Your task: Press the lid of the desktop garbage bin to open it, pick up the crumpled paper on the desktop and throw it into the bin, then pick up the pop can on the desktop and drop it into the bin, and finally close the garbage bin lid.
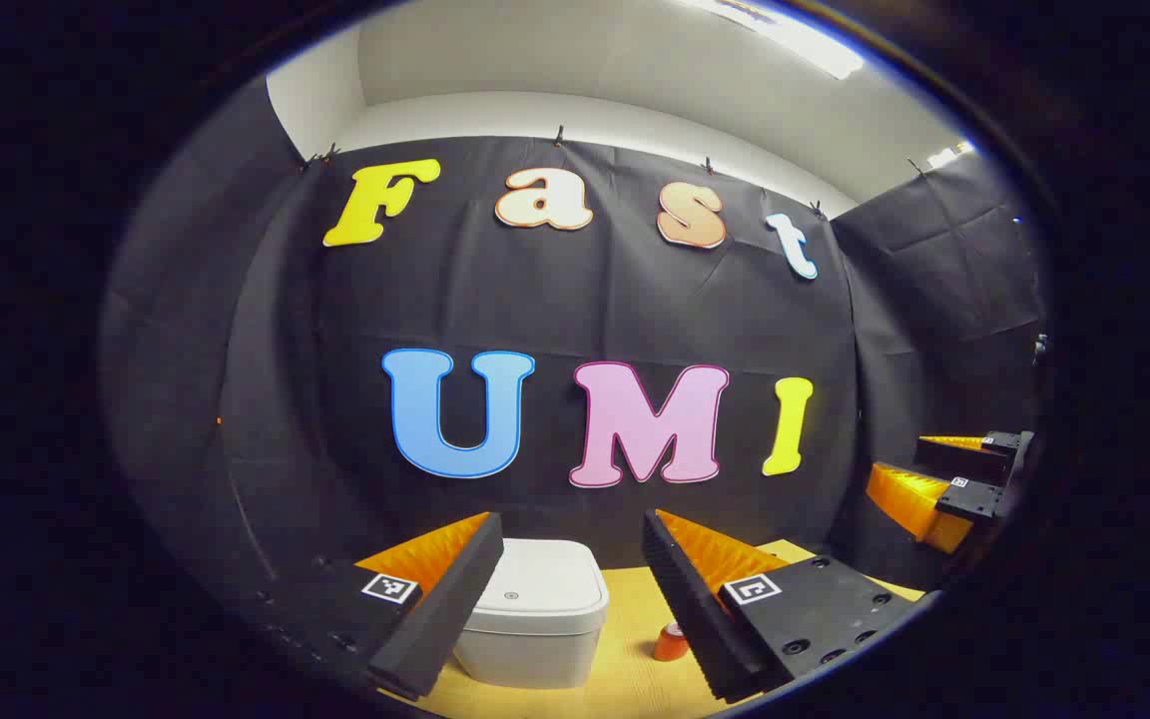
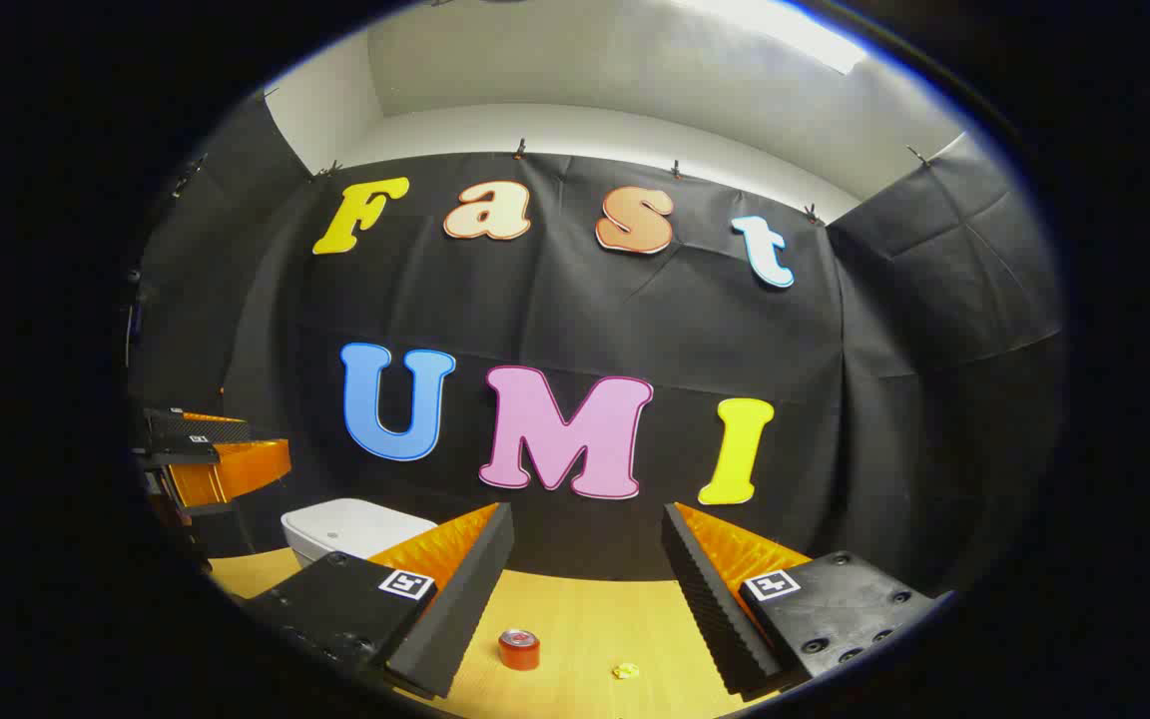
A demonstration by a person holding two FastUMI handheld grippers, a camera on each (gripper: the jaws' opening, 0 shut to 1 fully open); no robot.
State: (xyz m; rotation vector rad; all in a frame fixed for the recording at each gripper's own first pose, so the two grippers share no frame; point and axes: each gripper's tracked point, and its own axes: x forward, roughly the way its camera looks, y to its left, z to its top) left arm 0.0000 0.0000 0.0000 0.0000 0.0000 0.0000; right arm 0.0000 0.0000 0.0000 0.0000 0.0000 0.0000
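In the left gripper view, the white garbage bin stands on the wooden desktop with its lid down, just beyond my open left gripper. An orange pop can stands upright to the right of the bin. In the right gripper view, the pop can and a small yellowish crumpled paper lie on the desktop below my open right gripper. There the bin sits at the left. Both grippers hold nothing and hover above the desktop.
The right gripper shows at the far right of the left gripper view. In the right gripper view, the left gripper is at the far left, above the bin. The black cloth wall closes the desktop at the back and sides.
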